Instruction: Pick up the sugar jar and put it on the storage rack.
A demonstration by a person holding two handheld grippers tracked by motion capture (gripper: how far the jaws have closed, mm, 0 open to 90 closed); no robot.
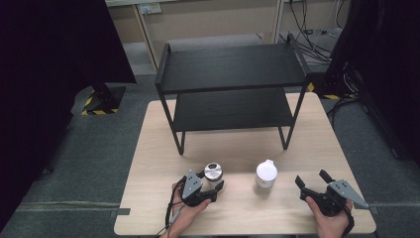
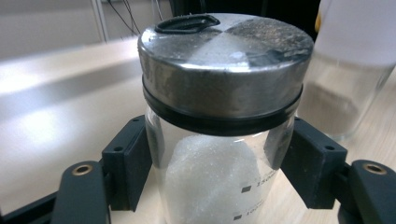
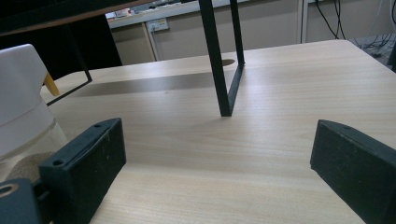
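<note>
A glass jar (image 1: pixel 213 172) with a brushed metal lid and white grains inside stands near the front of the table. My left gripper (image 1: pixel 211 180) is shut on its glass body, and in the left gripper view the jar (image 2: pixel 219 140) sits between the two black pads (image 2: pixel 130 158), which press on both sides. A second jar (image 1: pixel 266 174) with a white spouted lid stands to its right, untouched. My right gripper (image 1: pixel 312 177) rests open to the right of that jar. In the right gripper view, bare table lies between the jaws and the white-lidded jar (image 3: pixel 18 107) sits at the left edge.
A black two-tier metal shelf (image 1: pixel 233 67) stands on the far half of the wooden table (image 1: pixel 237 144); one of its legs (image 3: pixel 219 60) rises ahead of my right gripper. Floor cables and dark stands surround the table.
</note>
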